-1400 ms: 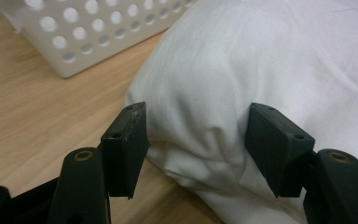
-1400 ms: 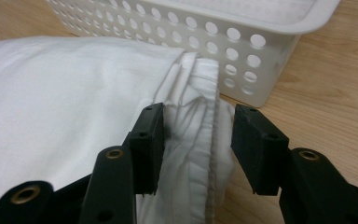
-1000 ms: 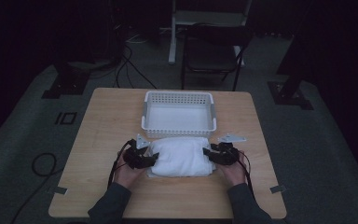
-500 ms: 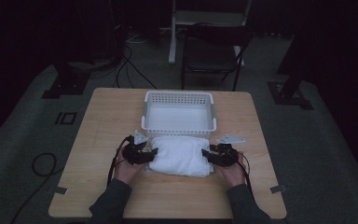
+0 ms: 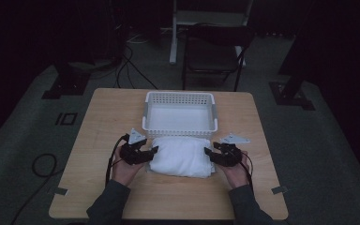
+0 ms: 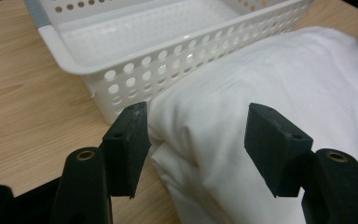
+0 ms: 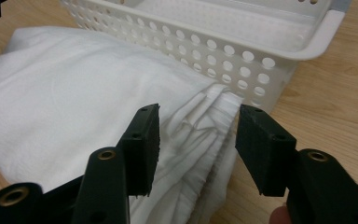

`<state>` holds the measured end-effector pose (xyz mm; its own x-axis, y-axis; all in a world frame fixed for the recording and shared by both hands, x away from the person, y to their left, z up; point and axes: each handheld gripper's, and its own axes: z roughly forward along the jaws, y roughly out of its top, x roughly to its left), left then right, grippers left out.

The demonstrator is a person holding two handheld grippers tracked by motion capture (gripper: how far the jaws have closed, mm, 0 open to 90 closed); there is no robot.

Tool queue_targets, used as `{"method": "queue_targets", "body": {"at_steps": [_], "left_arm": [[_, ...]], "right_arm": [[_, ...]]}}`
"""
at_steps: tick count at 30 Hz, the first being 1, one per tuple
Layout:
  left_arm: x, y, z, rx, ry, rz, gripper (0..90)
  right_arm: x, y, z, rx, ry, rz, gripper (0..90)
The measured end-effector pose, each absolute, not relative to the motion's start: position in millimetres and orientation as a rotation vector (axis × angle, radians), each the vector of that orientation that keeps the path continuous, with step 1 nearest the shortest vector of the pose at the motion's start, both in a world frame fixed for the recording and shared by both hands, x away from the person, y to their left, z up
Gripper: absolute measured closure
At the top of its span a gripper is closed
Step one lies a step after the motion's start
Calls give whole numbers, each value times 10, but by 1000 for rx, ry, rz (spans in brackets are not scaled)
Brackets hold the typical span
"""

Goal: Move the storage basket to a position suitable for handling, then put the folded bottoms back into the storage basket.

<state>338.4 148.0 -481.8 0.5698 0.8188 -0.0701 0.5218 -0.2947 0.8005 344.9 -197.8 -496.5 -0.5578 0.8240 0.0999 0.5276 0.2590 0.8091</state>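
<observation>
dark room, with a chair (image 5: 218, 49) and floor cables behind a pale wooden table (image 5: 103, 122). seen from the high view, a white basket (image 5: 180, 112) sits empty at the table's middle, and a folded white cloth (image 5: 182, 157) lies just in front of it, touching its near wall. the left gripper (image 5: 153, 151) and right gripper (image 5: 208, 153) flank the cloth's two ends, each held in a hand, probably so the bundle can be lifted evenly into the basket.

left gripper view: the jaws of the left gripper (image 6: 193, 140) stand apart around the cloth's (image 6: 270, 93) rounded end, not pressing it; they have just been opening. the basket's (image 6: 168, 56) holed wall sits right behind, against the cloth.

right gripper view: the right gripper (image 7: 198, 140) has its jaws apart as well, just been opening, with the layered folds of the cloth (image 7: 74, 107) between them but unclamped. the basket (image 7: 242, 42) is touching the cloth's far edge, bare table (image 7: 340, 102) beside it.
</observation>
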Motion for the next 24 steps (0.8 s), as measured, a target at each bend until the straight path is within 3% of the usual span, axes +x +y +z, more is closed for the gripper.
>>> {"method": "queue_targets", "body": {"at_steps": [3,11,24], "left_arm": [[3375,1468,-4801,1961,1067,433,392],[3396,1402,-4852,1976,1073,358,300],[3503,1333,-5047,2021,1127,305,195]], "right_arm": [[3445,-1985,-4955,1248,2191,1201,477],[3451,-1928,-4973,1303,2203,1154,227],[3489,-1849,-5094,1308,2252,1146,219]]}}
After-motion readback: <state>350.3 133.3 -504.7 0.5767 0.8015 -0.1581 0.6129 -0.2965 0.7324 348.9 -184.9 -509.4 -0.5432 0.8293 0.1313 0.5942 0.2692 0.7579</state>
